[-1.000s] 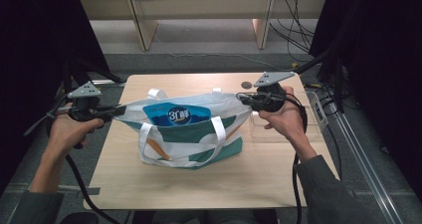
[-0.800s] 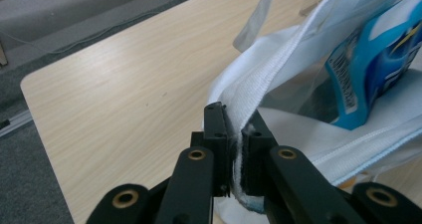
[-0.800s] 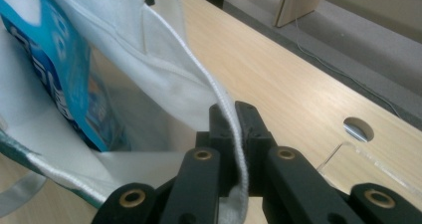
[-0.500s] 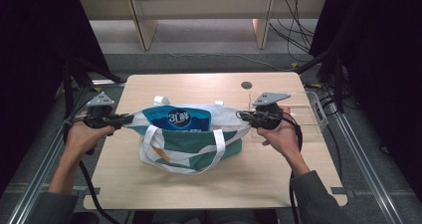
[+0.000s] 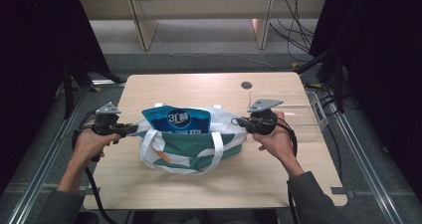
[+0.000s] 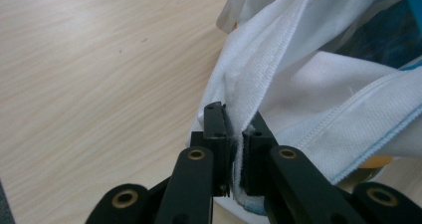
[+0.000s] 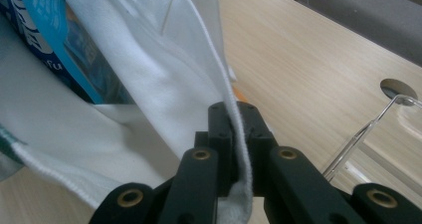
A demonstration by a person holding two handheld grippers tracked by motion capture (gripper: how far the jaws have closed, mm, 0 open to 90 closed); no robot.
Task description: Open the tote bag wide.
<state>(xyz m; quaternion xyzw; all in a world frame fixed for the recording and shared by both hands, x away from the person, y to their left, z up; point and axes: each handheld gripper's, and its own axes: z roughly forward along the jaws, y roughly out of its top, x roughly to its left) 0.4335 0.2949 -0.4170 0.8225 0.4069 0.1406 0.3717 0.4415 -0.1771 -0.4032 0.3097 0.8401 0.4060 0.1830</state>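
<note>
Jaws pinching white bag (image 6: 308, 89) hem

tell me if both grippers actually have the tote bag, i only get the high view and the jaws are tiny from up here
Observer: Yes on the left. In the left gripper view, the left gripper is clamped on the white hem of the tote bag.
Operator: and the right one
Observer: In the right gripper view, the right gripper pinches a white fabric edge that runs straight down between its jaws.
Operator: anything near that hand i should know about
Observer: A clear plastic container sits on the table just beyond the right jaws, with its thin edge apart from the bag.
</note>
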